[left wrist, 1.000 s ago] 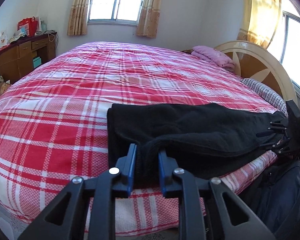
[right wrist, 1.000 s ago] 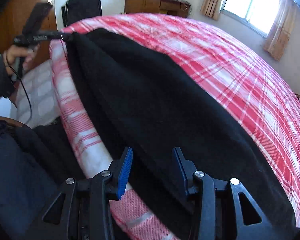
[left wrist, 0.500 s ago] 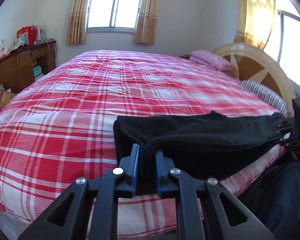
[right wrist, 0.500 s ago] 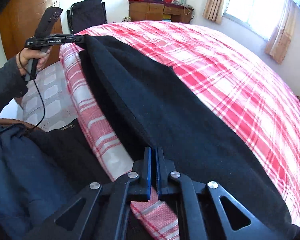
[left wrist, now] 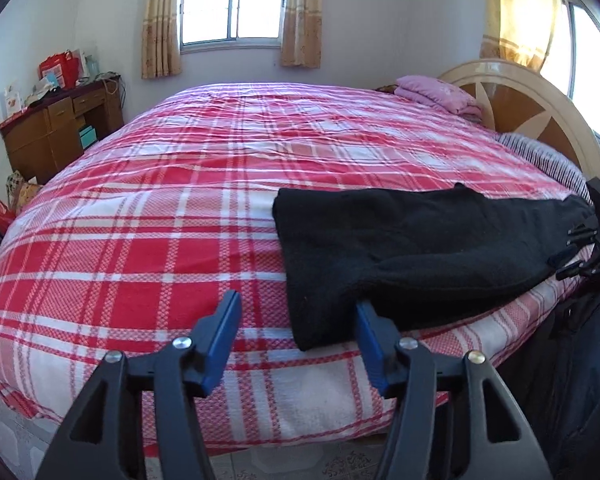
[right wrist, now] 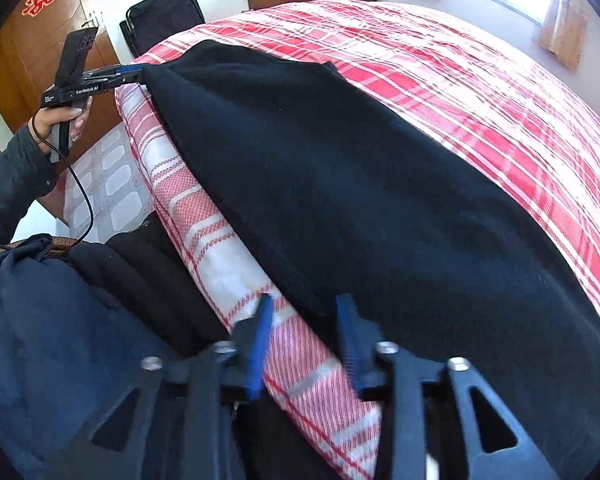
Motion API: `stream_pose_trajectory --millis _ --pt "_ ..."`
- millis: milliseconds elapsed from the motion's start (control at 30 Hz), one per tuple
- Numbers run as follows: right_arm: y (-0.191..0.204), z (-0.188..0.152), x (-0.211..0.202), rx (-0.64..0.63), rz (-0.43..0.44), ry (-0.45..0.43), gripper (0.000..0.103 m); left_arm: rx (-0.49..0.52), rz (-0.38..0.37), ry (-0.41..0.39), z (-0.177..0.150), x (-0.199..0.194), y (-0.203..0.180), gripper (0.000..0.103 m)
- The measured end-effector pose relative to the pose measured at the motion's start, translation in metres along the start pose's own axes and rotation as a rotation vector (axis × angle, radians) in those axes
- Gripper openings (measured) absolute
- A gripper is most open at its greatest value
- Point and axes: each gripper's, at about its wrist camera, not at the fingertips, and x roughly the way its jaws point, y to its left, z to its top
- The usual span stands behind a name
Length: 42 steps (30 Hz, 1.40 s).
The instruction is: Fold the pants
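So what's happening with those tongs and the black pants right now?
Left tongs open, right tongs open, neither gripping. Black pants lying flat along near edge of plaid bed. Nothing in the way.

Both claws have let go. The left claw (left wrist: 296, 320), clamped on the black pants (left wrist: 412, 260) half a second ago, now gapes wide with the hem at its 1 o'clock. The right claw (right wrist: 304, 324) has parted too, the fabric edge lying loose between its fingers.
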Motion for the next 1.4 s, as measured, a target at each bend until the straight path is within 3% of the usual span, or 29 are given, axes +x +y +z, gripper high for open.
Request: stream_pose_trajectory --millis 67,133,367,467,600,700,800,1033,1167,1267,1400 --pt "-0.005 -0.006 -0.006 0.027 -0.01 -0.014 0.047 0.097 0.04 0.037 0.0 -0.001 -0.009 0.06" --pt "-0.009 -0.01 -0.011 0.046 -0.018 -0.027 0.048 0.154 0.099 0.064 -0.001 -0.002 -0.01 0.067" --pt "-0.022 -0.014 -0.023 0.079 -0.065 -0.068 0.054 0.106 0.182 0.152 -0.007 0.006 0.013 0.067" --pt "-0.027 -0.018 -0.033 0.102 -0.082 -0.088 0.054 0.015 0.229 0.128 -0.004 -0.002 0.031 0.067" --pt "-0.035 -0.027 -0.04 0.143 -0.117 -0.09 0.054 -0.032 0.248 -0.005 0.013 -0.026 0.026 0.067" --pt "-0.046 -0.037 -0.051 0.191 -0.142 -0.106 0.054 -0.015 0.171 -0.084 0.036 -0.032 -0.003 0.067" --pt "-0.061 -0.052 -0.069 0.247 -0.172 -0.132 0.054 0.023 0.037 -0.099 0.057 -0.019 -0.043 0.067" --pt "-0.118 -0.106 -0.139 0.467 -0.313 -0.229 0.054 0.229 -0.244 -0.003 0.086 0.04 -0.175 0.067" --pt "-0.168 -0.151 -0.187 0.718 -0.384 -0.301 0.054 0.341 -0.399 0.043 0.093 0.069 -0.264 0.067" --pt "-0.192 -0.181 -0.214 0.866 -0.457 -0.333 0.054 0.392 -0.485 0.061 0.096 0.082 -0.315 0.067" --pt "-0.208 -0.199 -0.237 0.946 -0.508 -0.35 0.054 0.488 -0.594 0.094 0.093 0.094 -0.388 0.067"
